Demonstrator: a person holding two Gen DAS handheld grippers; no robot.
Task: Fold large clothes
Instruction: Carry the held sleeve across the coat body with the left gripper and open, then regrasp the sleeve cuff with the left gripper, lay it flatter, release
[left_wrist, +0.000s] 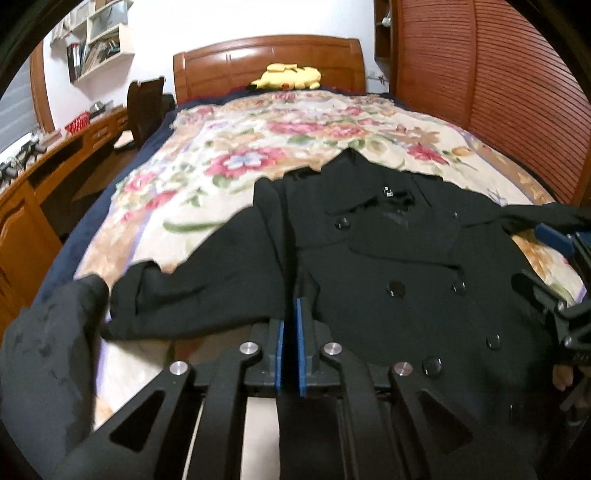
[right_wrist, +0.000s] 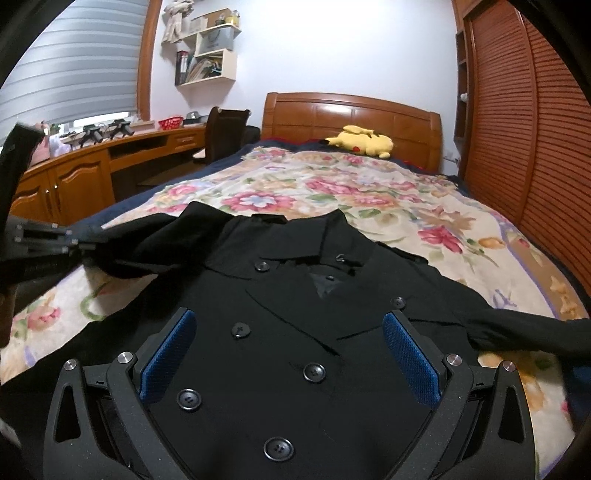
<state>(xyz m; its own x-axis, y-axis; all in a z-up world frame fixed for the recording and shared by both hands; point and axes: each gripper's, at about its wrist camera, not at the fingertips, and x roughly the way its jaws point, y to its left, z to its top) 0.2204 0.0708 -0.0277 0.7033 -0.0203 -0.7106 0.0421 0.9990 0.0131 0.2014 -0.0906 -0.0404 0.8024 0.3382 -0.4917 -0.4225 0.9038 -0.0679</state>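
A black coat (right_wrist: 295, 332) lies face up on the bed (right_wrist: 424, 229), on a flowered blanket (left_wrist: 229, 147). Its collar points to the headboard (right_wrist: 351, 118) and its buttons are closed. The body of the coat is flat and not yet folded.

The left gripper (left_wrist: 290, 332) has its fingers closed together. In the left wrist view the blue pads stand almost touching, and dark cloth runs up from between them toward the shoulder. It seems to be the edge of the left sleeve (left_wrist: 207, 258), but everything there is black, so I cannot tell surely that cloth is pinched. In the right wrist view this gripper is at the left edge, right at the sleeve's end, and the sleeve looks lifted from the blanket there.

The right gripper (right_wrist: 291, 354) has its fingers wide apart and holds nothing. It hovers above the front of the coat, over the rows of buttons. The right sleeve (right_wrist: 524, 332) is stretched out to the side on the blanket.

I judge that the step in hand is the first fold: bringing the left sleeve across the chest. The next move calls for carrying the sleeve inward over the buttons and laying it flat before the fingers let go. The right gripper could press the coat's body so it does not slide, then take the right sleeve in the same way.
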